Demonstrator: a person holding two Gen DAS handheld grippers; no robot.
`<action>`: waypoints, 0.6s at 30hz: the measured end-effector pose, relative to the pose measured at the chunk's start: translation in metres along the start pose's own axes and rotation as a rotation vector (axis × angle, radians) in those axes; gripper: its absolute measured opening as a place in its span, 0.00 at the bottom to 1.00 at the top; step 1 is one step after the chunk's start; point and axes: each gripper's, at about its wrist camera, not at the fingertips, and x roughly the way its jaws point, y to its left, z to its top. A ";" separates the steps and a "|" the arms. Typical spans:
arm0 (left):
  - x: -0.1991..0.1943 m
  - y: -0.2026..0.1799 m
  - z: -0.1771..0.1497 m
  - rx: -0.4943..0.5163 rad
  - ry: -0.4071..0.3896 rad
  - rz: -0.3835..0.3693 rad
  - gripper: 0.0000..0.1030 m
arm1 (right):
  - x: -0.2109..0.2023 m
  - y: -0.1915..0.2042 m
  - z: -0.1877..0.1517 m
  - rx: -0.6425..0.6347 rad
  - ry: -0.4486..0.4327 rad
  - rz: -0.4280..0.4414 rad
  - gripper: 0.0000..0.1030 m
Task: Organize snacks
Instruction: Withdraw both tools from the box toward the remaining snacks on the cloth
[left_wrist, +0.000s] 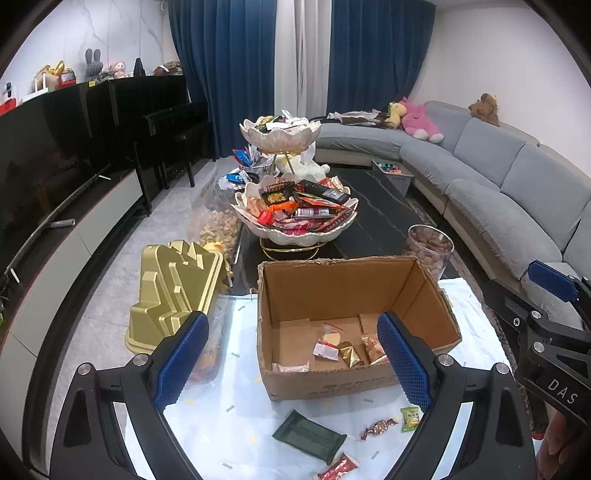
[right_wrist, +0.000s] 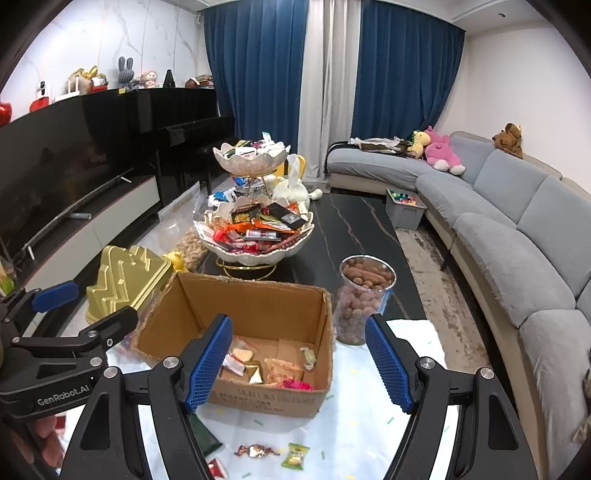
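Note:
An open cardboard box (left_wrist: 332, 288) (right_wrist: 258, 306) stands on a white cloth and holds several wrapped snacks (left_wrist: 349, 352) (right_wrist: 255, 373). My left gripper (left_wrist: 293, 360) hovers in front of it, open, with nothing between its blue pads. My right gripper (right_wrist: 298, 363) hangs beside it on the right, also open and holding nothing. On the cloth before the box lie a dark green packet (left_wrist: 310, 437), a foil candy (left_wrist: 378, 428) (right_wrist: 256, 450), a green candy (left_wrist: 410, 419) (right_wrist: 295, 456) and a red packet (left_wrist: 338, 467).
A two-tier shell-shaped snack stand (left_wrist: 295, 236) (right_wrist: 255, 254), heaped with packets, stands behind the box. A clear jar of nuts (left_wrist: 430, 247) (right_wrist: 364, 295) is to the box's right and a gold plastic tray (left_wrist: 173, 291) (right_wrist: 125, 277) to its left. A grey sofa (right_wrist: 517, 240) curves along the right.

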 end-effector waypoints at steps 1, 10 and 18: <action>-0.002 0.000 -0.001 0.000 -0.002 0.000 0.91 | -0.003 0.000 -0.001 0.000 -0.002 -0.001 0.73; -0.017 -0.002 -0.015 -0.008 -0.006 -0.001 0.91 | -0.019 -0.002 -0.013 -0.002 -0.007 -0.001 0.73; -0.032 -0.005 -0.028 -0.004 -0.011 0.007 0.91 | -0.035 0.000 -0.026 -0.008 -0.014 0.000 0.73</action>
